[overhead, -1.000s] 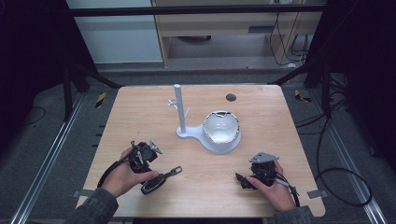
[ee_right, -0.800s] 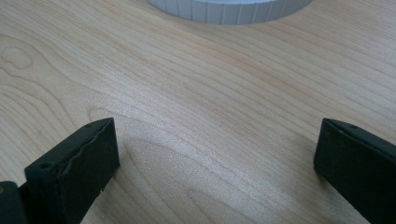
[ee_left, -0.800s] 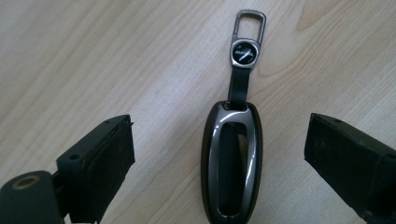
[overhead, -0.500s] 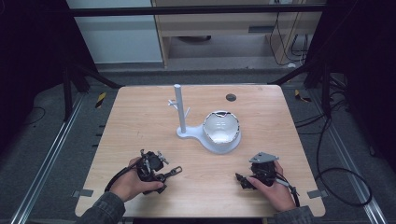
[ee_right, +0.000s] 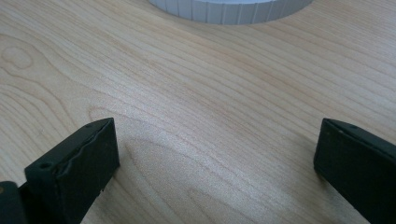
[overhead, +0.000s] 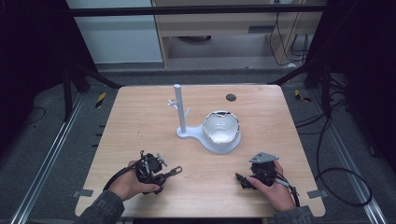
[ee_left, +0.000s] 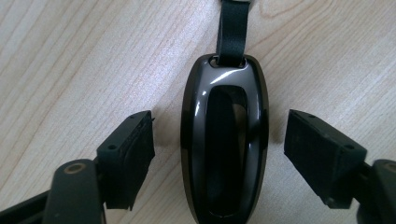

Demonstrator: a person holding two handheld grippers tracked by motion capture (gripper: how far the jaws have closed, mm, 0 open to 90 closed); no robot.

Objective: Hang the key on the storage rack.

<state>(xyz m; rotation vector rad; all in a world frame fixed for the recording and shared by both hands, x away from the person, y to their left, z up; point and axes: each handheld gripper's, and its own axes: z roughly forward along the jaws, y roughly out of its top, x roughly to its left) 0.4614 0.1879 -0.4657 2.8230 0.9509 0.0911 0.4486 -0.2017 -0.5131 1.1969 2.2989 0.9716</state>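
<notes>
Key fob (ee_left: 224, 144), glossy black with a black strap (ee_left: 232, 28), is seen lying flat on the wooden table (overhead: 140, 116) near its front left edge. It is flanked by the left gripper (ee_left: 219, 140), whose 2 jaws have just been closing, gaps remaining on both sides. The right gripper (ee_right: 215, 158) is held spread above bare wood, near the white stand (overhead: 219, 135).

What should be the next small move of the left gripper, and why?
Probably close a little more. The left gripper, whose jaws have just been closing, straddles the black key fob on the table, with gaps on both sides.
</notes>
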